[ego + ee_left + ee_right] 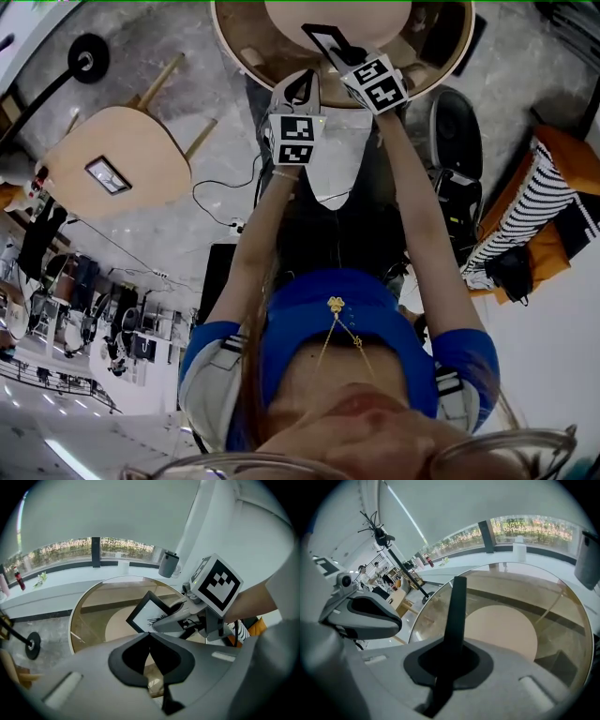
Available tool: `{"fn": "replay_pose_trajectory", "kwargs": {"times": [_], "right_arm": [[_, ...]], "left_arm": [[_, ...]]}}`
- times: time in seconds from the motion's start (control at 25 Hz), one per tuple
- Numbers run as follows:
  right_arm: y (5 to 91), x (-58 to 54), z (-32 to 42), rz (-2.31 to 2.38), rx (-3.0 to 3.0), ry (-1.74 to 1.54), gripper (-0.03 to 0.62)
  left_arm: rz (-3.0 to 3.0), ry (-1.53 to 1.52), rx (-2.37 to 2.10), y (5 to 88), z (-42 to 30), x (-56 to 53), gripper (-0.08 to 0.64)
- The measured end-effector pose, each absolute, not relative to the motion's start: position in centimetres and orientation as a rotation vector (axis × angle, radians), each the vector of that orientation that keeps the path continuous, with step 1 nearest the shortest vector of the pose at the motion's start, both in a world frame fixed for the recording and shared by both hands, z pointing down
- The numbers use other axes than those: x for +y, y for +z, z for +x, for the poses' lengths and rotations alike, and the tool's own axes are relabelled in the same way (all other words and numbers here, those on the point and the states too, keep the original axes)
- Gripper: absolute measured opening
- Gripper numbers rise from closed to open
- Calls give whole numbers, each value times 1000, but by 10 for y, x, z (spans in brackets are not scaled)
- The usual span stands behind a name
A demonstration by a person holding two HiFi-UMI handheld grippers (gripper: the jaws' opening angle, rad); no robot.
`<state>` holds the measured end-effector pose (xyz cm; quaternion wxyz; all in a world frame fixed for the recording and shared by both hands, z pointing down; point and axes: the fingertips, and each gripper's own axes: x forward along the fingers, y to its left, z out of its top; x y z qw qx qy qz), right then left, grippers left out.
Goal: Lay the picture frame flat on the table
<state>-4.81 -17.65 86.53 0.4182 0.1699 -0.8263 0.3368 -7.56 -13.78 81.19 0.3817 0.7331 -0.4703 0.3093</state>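
The picture frame [147,613], black-rimmed with a white picture, hangs tilted over the round glass table [93,602]. My right gripper [176,616] is shut on the frame's right edge. In the right gripper view the frame [456,616] shows edge-on as a dark bar rising from the jaws of that gripper [452,653]. My left gripper [150,637] is shut with nothing in it, just short of the frame; it shows at the left in the right gripper view [365,616]. From the head view both grippers [302,89] [339,58] reach over the table rim [230,47]. Whether the frame touches the glass I cannot tell.
Under the glass top is a round beige base [501,630]. A wooden side table [112,169] carries a small frame, with a floor lamp base [86,58] beside it. Striped cloth lies on an orange seat [534,216]. A grey bin [168,563] stands beyond the table.
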Motion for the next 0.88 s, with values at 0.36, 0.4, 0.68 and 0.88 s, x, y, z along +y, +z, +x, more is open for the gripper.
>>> {"fn": "replay_pose_trajectory", "kwargs": {"times": [0.36, 0.4, 0.68, 0.88], "right_arm": [[877, -182, -34, 476, -2047, 775, 40], [878, -184, -32, 477, -2050, 755, 49], [884, -190, -24, 511, -2069, 673, 114], [891, -199, -12, 581, -2064, 616, 195]], "left_arm": [[1893, 812, -1171, 813, -68, -142, -3], [1895, 814, -1167, 813, -67, -143, -3], [1916, 846, -1144, 816, -60, -146, -3], [1913, 863, -1135, 822, -56, -146, -3]]}}
